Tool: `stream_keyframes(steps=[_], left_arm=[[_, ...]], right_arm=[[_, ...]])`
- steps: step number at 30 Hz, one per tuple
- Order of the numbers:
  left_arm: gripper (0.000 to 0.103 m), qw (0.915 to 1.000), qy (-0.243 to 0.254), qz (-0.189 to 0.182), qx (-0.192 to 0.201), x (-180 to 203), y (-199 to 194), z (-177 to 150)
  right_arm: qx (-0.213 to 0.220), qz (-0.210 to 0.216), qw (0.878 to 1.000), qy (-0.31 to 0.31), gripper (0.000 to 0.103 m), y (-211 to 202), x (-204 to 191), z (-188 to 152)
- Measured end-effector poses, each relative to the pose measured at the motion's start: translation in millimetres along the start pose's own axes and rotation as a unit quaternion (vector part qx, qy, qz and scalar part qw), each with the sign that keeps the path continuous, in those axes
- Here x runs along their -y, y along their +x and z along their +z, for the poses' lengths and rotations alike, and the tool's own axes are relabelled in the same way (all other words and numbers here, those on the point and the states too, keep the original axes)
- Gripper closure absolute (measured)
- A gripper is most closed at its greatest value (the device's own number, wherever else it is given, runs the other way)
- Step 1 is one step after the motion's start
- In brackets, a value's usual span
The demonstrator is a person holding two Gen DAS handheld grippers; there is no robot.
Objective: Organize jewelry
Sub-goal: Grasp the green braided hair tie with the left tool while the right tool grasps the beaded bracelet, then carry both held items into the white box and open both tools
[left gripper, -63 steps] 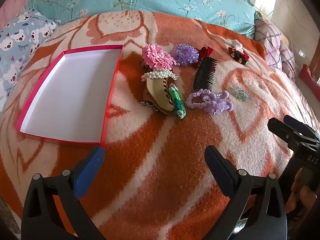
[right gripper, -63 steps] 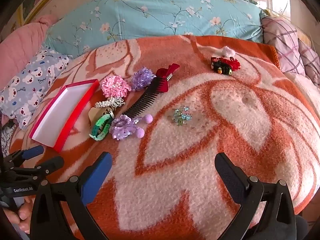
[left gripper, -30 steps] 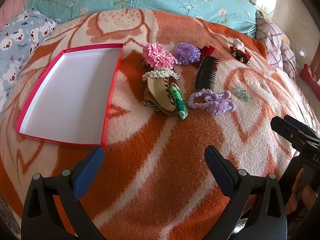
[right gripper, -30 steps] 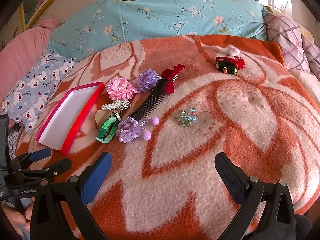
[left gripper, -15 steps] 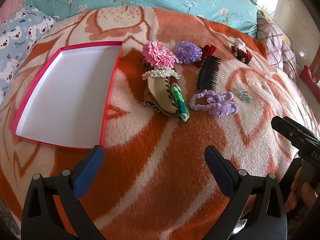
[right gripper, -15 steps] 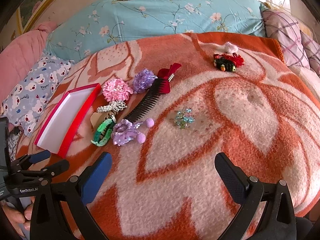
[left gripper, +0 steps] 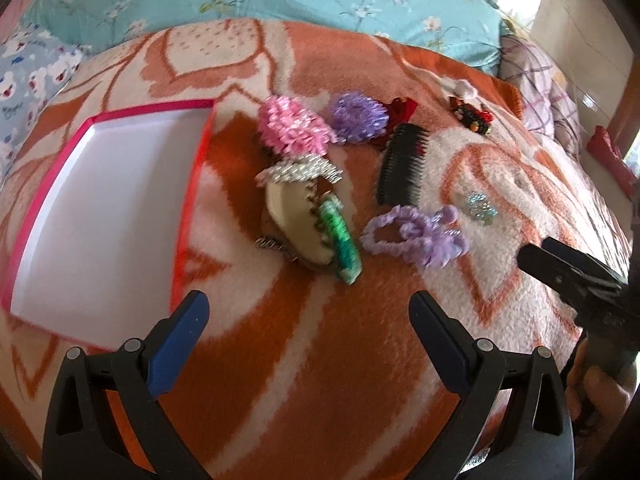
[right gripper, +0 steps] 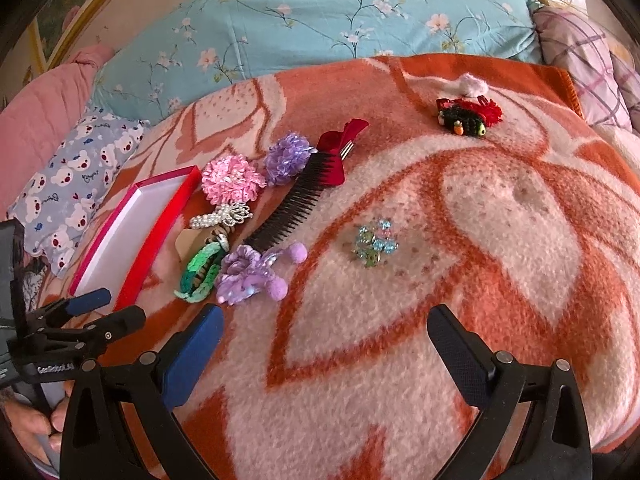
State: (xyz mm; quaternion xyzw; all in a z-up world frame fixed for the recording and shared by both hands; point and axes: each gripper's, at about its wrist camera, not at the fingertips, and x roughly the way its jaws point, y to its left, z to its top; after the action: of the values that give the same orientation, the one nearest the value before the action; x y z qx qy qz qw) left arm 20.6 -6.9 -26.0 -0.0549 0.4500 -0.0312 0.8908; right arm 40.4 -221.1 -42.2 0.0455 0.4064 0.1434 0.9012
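Note:
Hair accessories lie on an orange and white blanket. A pink flower clip, a purple flower clip, a pearl clip, a beige claw clip, a green clip, a black comb, a purple scrunchie and a blue bead piece form a cluster. A red-rimmed white box lies empty to the left. A red and black clip lies far back. My left gripper is open, just short of the green clip. My right gripper is open, short of the bead piece.
A blue floral pillow lies behind the blanket. A bear-print pillow and a pink pillow are at the left, a plaid pillow at the right. A dark red bow clip sits by the comb's far end.
My left gripper has moved forward toward the clip cluster, which now looks larger and blurred. My right gripper has edged forward slightly. No object has moved.

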Motion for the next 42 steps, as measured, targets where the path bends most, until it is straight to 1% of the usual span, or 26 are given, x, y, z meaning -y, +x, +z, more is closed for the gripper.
stream_keyframes(steps=[1,2,3,4,5,8,9,11,12,13,14,15,16,17,18,19,20,21,22,25,29,36,42], left_arm=[[0.006,1.0000,0.004,-0.004,0.001,2.0,1.9,2.3],[0.013,0.9999,0.008,-0.009,0.001,3.7,4.1,4.5],[0.016,0.9998,0.011,-0.014,-0.001,5.0,7.0,7.1],[0.019,0.9997,0.014,-0.018,-0.004,6.6,12.0,10.4],[0.021,0.9997,0.015,-0.020,-0.006,7.8,15.6,13.3],[0.027,0.9993,0.020,-0.030,-0.014,11.8,28.5,21.3],[0.027,0.9990,0.021,-0.034,-0.018,12.5,32.5,23.2],[0.027,0.9986,0.020,-0.041,-0.026,13.6,41.1,25.9],[0.028,0.9984,0.020,-0.044,-0.031,14.5,46.2,27.4],[0.035,0.9981,0.020,-0.047,-0.035,14.5,49.6,27.7],[0.044,0.9975,0.019,-0.054,-0.043,14.9,55.0,28.1],[0.046,0.9969,0.018,-0.059,-0.049,14.4,58.9,27.8],[0.047,0.9969,0.018,-0.058,-0.049,14.4,61.4,27.5],[0.055,0.9972,0.022,-0.056,-0.044,15.2,60.6,27.7],[0.065,0.9973,0.027,-0.054,-0.041,15.8,59.9,28.0],[0.086,0.9968,0.026,-0.060,-0.045,14.7,61.0,28.0],[0.090,0.9967,0.023,-0.061,-0.049,13.1,62.0,28.0],[0.090,0.9966,0.021,-0.064,-0.048,11.1,62.1,28.4],[0.093,0.9966,0.022,-0.064,-0.047,9.9,61.3,28.1],[0.094,0.9961,0.021,-0.073,-0.044,7.8,56.9,26.9],[0.094,0.9963,0.024,-0.077,-0.028,8.8,42.6,26.6],[0.094,0.9958,0.019,-0.088,0.015,2.2,6.4,36.5],[0.094,0.9948,0.008,-0.089,0.049,-13.0,-23.7,45.3]], right_arm=[[0.002,0.002,1.000,0.003,0.006,2.3,1.9,2.9],[0.000,-0.002,1.000,0.003,0.009,4.5,3.3,4.5],[-0.001,-0.006,1.000,0.006,0.010,8.6,6.3,8.3],[-0.001,-0.006,1.000,0.008,0.014,11.0,8.2,10.9],[-0.003,-0.008,1.000,0.012,0.019,15.9,11.6,14.7],[-0.012,-0.013,1.000,0.021,0.029,29.3,18.4,23.1],[-0.016,-0.017,0.999,0.022,0.030,35.2,20.2,26.1],[-0.019,-0.019,0.999,0.023,0.036,42.7,21.8,30.1],[-0.021,-0.022,0.999,0.020,0.037,47.2,21.4,32.4],[-0.022,-0.027,0.999,0.015,0.039,50.8,20.1,33.3],[-0.020,-0.027,0.999,0.013,0.044,53.4,19.7,34.0],[-0.022,-0.025,0.999,0.013,0.047,57.3,19.9,35.1],[-0.024,-0.025,0.999,0.013,0.054,61.1,20.3,35.5],[-0.024,-0.027,0.999,0.011,0.060,63.8,20.5,35.3],[-0.023,-0.028,0.999,0.010,0.064,66.6,21.2,35.5],[-0.024,-0.029,0.999,0.010,0.073,68.0,22.4,34.8],[-0.026,-0.027,0.999,0.010,0.081,67.7,23.4,33.8],[-0.024,-0.021,0.999,0.012,0.085,66.9,24.1,33.8],[-0.021,-0.016,1.000,0.013,0.094,65.1,24.9,33.5],[-0.013,-0.006,1.000,0.013,0.094,62.1,23.1,34.6],[0.000,0.006,1.000,0.012,0.095,54.6,18.5,35.7],[0.026,0.015,0.999,0.010,0.095,32.2,8.5,44.6],[0.048,0.026,0.998,-0.008,0.095,10.3,-11.8,56.8]])
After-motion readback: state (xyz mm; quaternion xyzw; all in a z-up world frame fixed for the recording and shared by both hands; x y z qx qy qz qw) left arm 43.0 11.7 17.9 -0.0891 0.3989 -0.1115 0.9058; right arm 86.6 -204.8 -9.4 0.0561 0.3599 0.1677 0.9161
